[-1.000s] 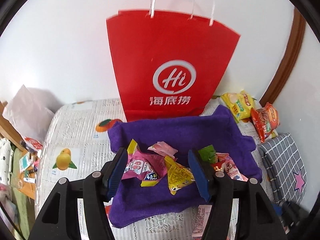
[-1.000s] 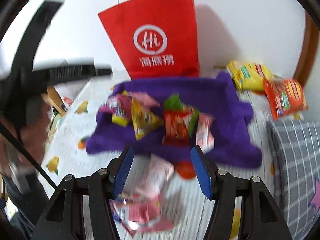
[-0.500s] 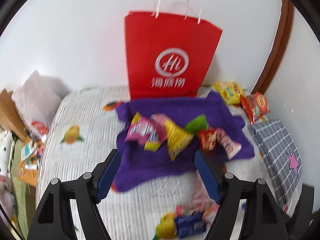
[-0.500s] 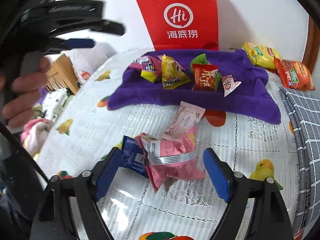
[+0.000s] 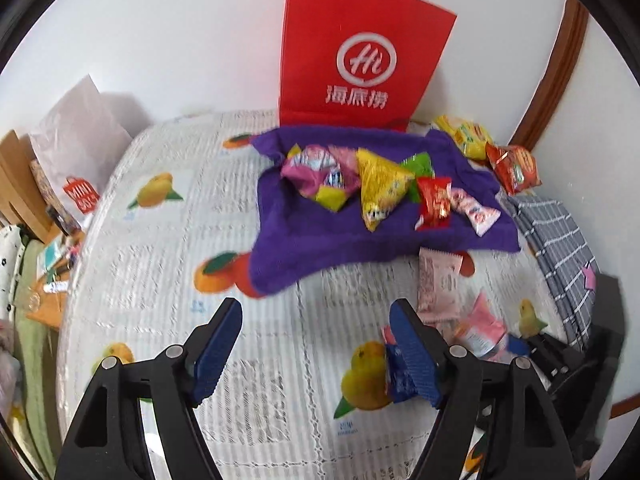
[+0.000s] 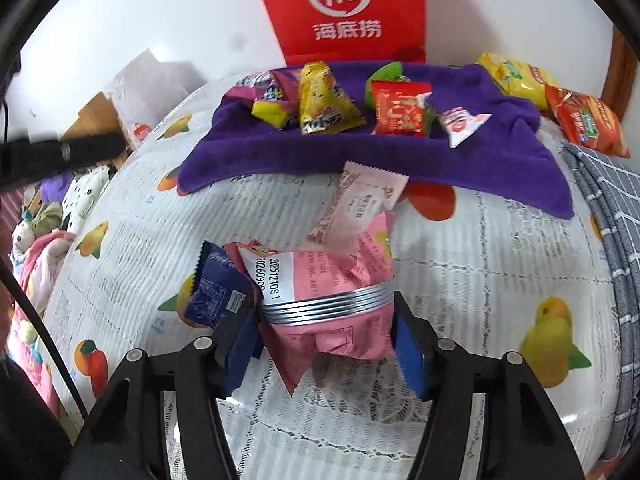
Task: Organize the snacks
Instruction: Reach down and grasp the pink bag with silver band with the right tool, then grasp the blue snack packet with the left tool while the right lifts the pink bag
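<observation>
A purple cloth lies on the fruit-print table cover, before a red paper bag. Several snack packets rest on the cloth, among them a yellow one and a red one. In front of the cloth lie a pale pink flat packet, a blue packet and a crumpled pink packet with a silver band. My right gripper is closing, its pads against both sides of that pink packet. My left gripper hangs open over bare table cover with nothing between its fingers.
A yellow bag and an orange bag lie at the back right beside the wall. A grey checked cloth covers the right edge. A white shopping bag and clutter stand off the left edge.
My left gripper has drawn back from the purple cloth and spread wider. My right gripper has come down over the loose packets, opened wide and closed in on the pink one.
</observation>
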